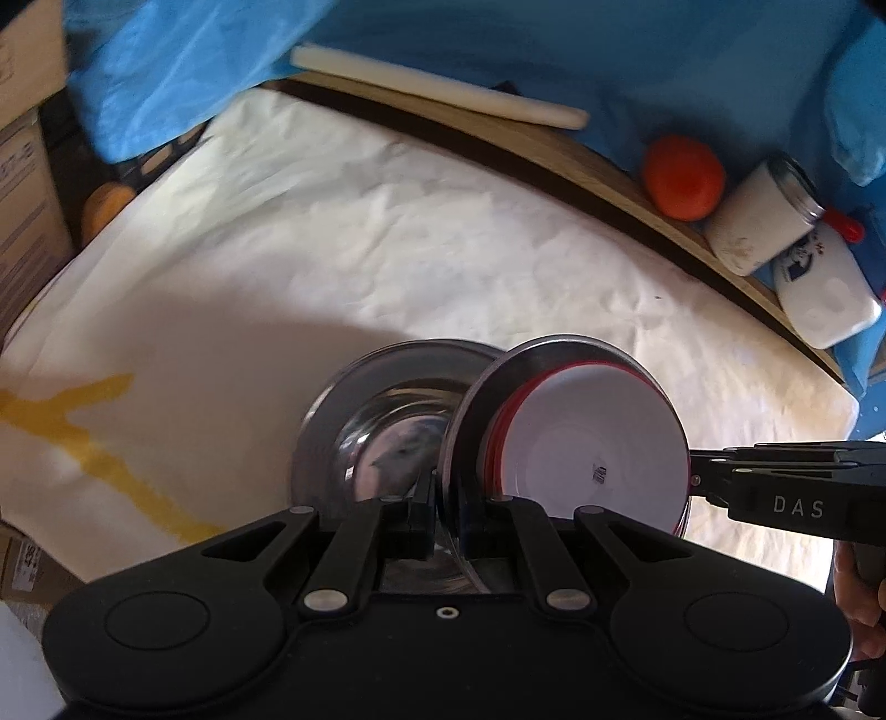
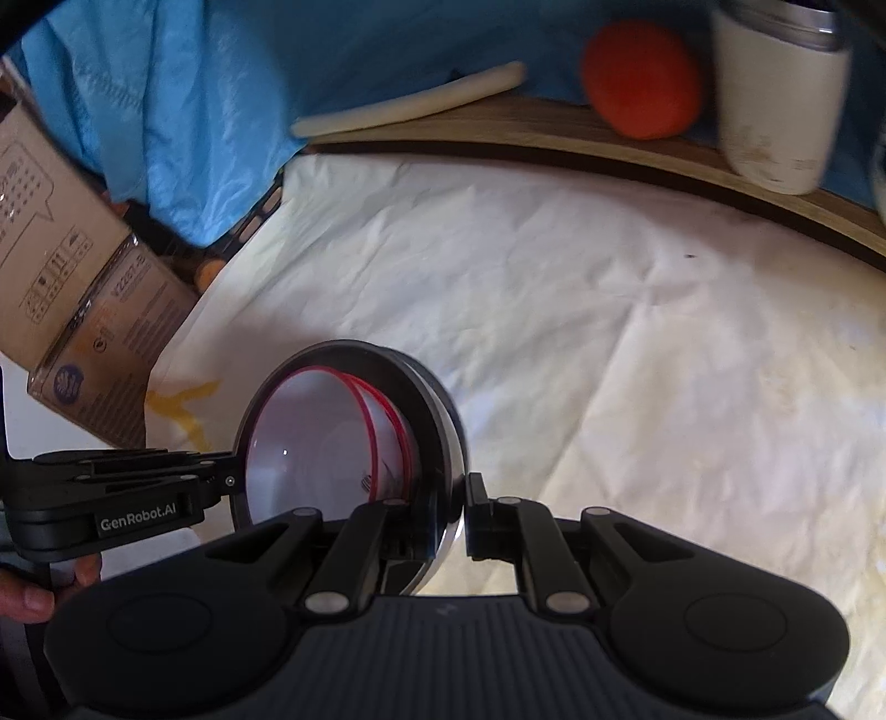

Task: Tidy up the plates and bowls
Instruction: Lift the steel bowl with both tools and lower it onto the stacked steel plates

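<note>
A steel plate [image 1: 470, 404] stands on edge, carrying stacked white bowls with red rims [image 1: 598, 437]. Behind it a steel bowl [image 1: 387, 443] lies on the white sheet. My left gripper [image 1: 446, 509] is shut on the steel plate's rim at its near side. My right gripper [image 1: 698, 476] comes in from the right and touches the plate's far rim. In the right wrist view the steel plate [image 2: 437, 421] sits between my right gripper's fingers [image 2: 448, 515], whose right finger stands slightly off it. The white bowls [image 2: 332, 443] face left, and my left gripper [image 2: 230, 479] holds the plate's left rim.
A white sheet [image 1: 332, 249] covers the table. On the wooden ledge [image 1: 609, 160] stand an orange [image 1: 684, 177], a white tin [image 1: 764, 221] and a white bottle [image 1: 825, 293]. A white stick [image 1: 437, 86] lies against blue cloth [image 1: 498, 44]. Cardboard boxes [image 2: 66, 288] stand at left.
</note>
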